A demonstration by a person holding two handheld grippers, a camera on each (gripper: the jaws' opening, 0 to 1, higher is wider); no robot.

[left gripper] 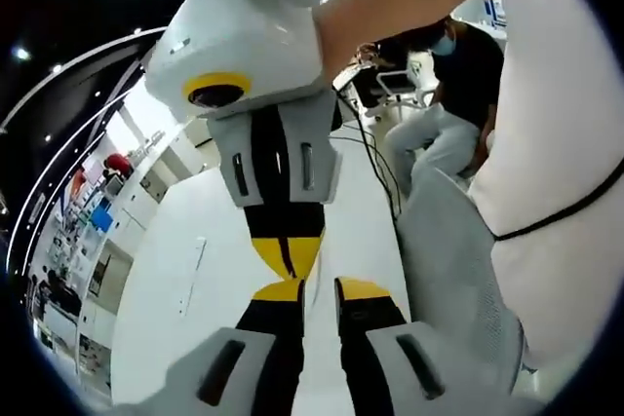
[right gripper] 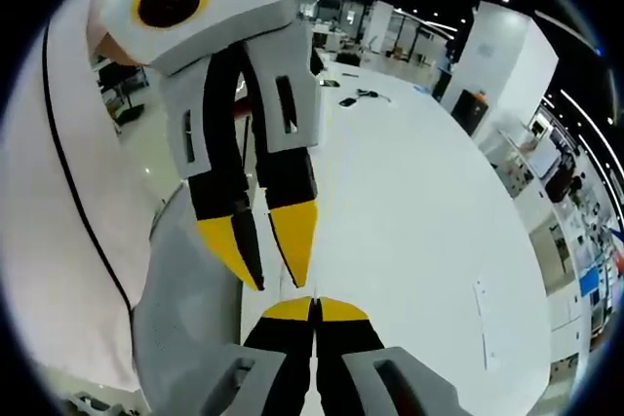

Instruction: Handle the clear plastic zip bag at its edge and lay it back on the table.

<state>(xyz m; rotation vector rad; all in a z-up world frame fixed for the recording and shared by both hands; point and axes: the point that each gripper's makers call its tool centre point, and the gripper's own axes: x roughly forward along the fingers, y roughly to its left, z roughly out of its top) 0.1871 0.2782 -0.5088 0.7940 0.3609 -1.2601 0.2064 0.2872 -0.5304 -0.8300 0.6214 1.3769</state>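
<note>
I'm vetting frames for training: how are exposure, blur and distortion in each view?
Left gripper view: floor washed out bright, ceiling dark, strong fisheye bending, right gripper close and soft. Right gripper view: floor glaring white, ceiling lights curved, left gripper sharp.

A seated person (left gripper: 439,94) sits beyond the white desk (left gripper: 205,270); black cables (right gripper: 366,96) lie on its far end.

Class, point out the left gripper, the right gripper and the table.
left gripper (left gripper: 322,291): left gripper view, gap between its yellow tips.
right gripper (right gripper: 315,307): right gripper view, where its yellow tips meet.
table (right gripper: 429,202): right gripper view, bare white top.
</note>
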